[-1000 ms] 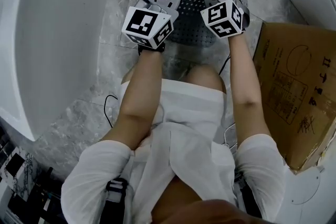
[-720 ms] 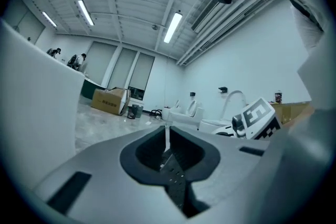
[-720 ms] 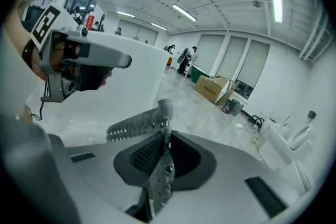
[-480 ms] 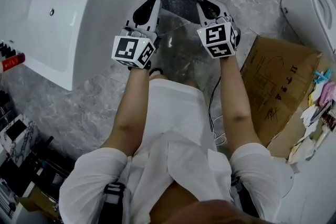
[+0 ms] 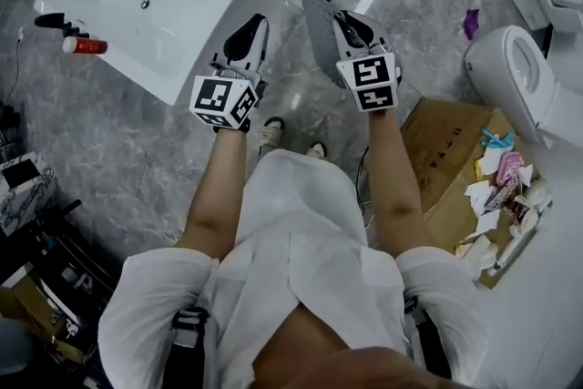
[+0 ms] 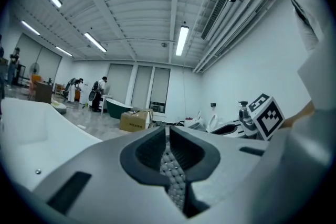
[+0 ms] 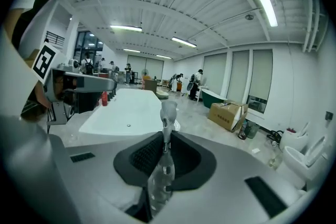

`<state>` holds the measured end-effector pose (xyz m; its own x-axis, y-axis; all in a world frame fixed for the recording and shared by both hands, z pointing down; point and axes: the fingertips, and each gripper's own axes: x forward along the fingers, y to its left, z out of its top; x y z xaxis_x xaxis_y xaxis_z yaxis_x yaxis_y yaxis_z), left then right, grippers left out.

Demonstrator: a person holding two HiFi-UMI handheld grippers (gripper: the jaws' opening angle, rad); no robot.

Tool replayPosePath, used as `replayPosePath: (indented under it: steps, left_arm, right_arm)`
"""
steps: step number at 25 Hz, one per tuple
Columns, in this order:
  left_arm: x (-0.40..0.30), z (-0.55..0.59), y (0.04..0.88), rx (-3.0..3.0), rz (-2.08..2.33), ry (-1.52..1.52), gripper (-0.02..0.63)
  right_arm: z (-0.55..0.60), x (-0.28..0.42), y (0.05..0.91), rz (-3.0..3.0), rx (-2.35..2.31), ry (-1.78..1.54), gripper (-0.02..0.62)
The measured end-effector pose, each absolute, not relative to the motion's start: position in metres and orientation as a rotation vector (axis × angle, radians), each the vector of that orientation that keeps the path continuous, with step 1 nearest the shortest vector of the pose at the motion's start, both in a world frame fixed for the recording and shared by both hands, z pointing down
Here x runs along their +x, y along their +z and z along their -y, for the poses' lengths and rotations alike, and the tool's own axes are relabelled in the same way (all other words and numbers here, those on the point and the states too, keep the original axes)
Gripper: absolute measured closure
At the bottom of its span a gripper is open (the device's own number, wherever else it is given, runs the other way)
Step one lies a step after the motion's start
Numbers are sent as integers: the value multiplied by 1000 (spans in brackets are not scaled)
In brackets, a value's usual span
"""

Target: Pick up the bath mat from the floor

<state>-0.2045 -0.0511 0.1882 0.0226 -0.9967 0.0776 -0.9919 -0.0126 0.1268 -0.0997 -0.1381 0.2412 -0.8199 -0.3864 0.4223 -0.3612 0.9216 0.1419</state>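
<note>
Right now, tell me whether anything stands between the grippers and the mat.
Nothing does. The left gripper and the right gripper are each shut on the mat, which hangs between them.
</note>
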Motion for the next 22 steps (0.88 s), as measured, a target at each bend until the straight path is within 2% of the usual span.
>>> replayPosePath:
  steps: [5, 9, 16, 22]
  left_arm:
    - [-210, -7, 89, 2103, 2244, -31, 574]
    - [-226, -65, 44, 2040, 2349, -85, 574]
    - [-256, -151, 18, 1954, 2448, -105, 574]
    - [-279, -222, 28, 1876, 2473, -149, 574]
  right_arm:
    - [107, -90, 152, 2693, 515, -34, 532]
    - [70, -81, 113, 2726, 477, -20, 532]
    - [-1, -90, 81, 2750, 393, -29, 534]
    - [-61, -107, 86, 2753, 376, 37, 535]
